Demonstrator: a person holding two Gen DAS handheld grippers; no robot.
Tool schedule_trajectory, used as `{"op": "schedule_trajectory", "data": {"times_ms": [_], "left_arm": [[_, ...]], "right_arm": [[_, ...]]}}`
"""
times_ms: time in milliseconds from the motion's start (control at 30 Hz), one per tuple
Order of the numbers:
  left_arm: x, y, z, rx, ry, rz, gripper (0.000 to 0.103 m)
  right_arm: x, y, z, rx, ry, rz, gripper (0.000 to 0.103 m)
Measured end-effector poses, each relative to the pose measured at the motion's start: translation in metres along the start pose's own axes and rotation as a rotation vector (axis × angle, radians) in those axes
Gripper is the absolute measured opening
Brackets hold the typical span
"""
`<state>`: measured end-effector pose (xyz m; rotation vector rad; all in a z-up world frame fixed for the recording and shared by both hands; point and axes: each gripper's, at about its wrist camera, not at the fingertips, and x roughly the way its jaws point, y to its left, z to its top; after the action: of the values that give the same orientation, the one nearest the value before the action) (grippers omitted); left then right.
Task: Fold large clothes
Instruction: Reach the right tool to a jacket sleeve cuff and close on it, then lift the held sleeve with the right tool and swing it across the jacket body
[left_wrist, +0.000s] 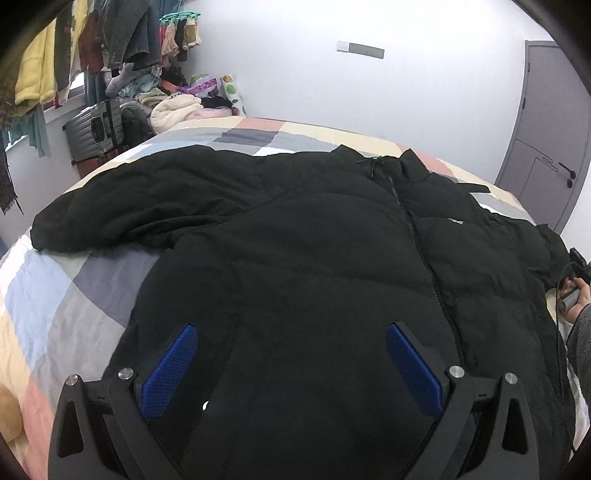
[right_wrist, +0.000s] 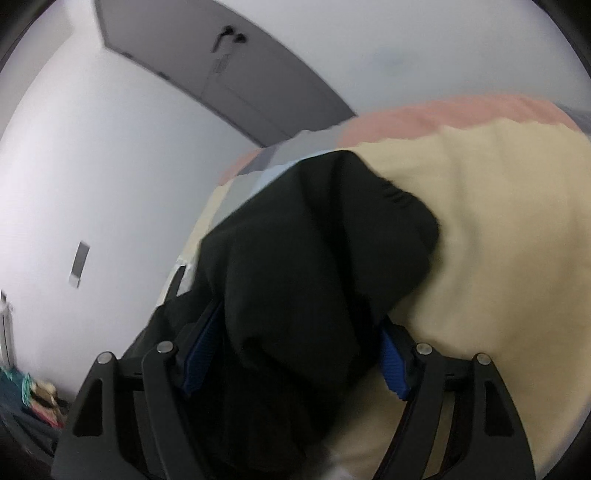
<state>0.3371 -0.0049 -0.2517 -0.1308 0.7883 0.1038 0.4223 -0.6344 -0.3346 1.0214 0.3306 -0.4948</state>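
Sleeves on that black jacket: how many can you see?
2. One sleeve lies stretched out to the left across the bed. The other sleeve lies between the right gripper's fingers at the bed's far side.

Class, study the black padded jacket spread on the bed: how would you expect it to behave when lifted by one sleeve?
The black jacket would probably droop rather than hold shape: its sleeve already slumps in folds between the right gripper fingers. It looks puffy, so likely bulky but light. Its smooth shell may slide on the quilt.
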Motion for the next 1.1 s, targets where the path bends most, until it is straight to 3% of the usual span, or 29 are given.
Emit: {"op": "schedule_trajectory", "data": {"times_ms": [33, 67, 100, 200, 267, 400, 767, 900, 1100], "left_arm": [[0.001, -0.001, 0.001, 0.001, 0.003, 0.003, 0.103], [0.004, -0.001, 0.001, 0.004, 0.005, 0.009, 0.103], [0.005, -0.002, 0.000, 0.007, 0.007, 0.013, 0.103], [0.008, -0.002, -0.001, 0.019, 0.011, 0.029, 0.103], [0.006, -0.001, -0.002, 0.026, 0.008, 0.034, 0.103], [0.006, 0.002, -0.004, 0.039, 0.008, 0.040, 0.103], [0.014, 0.007, -0.006, 0.084, 0.025, 0.059, 0.103], [0.020, 0.009, -0.005, 0.115, 0.054, 0.054, 0.103], [-0.002, 0.012, -0.005, 0.129, 0.014, 0.019, 0.103]], "right_arm": [[-0.003, 0.004, 0.002, -0.019, -0.010, 0.010, 0.057], [-0.008, 0.008, 0.005, -0.041, -0.022, -0.001, 0.036], [-0.010, 0.010, 0.009, -0.062, -0.026, -0.004, 0.027], [-0.024, 0.013, 0.017, -0.120, -0.049, -0.020, 0.016], [-0.052, 0.005, 0.029, -0.090, -0.133, -0.065, 0.014], [-0.084, -0.009, 0.045, -0.096, -0.162, -0.111, 0.012], [-0.103, -0.073, 0.051, -0.135, -0.095, -0.271, 0.012], [-0.122, -0.066, 0.048, -0.151, -0.076, -0.295, 0.012], [-0.184, 0.012, 0.057, -0.262, -0.143, -0.268, 0.012]]}}
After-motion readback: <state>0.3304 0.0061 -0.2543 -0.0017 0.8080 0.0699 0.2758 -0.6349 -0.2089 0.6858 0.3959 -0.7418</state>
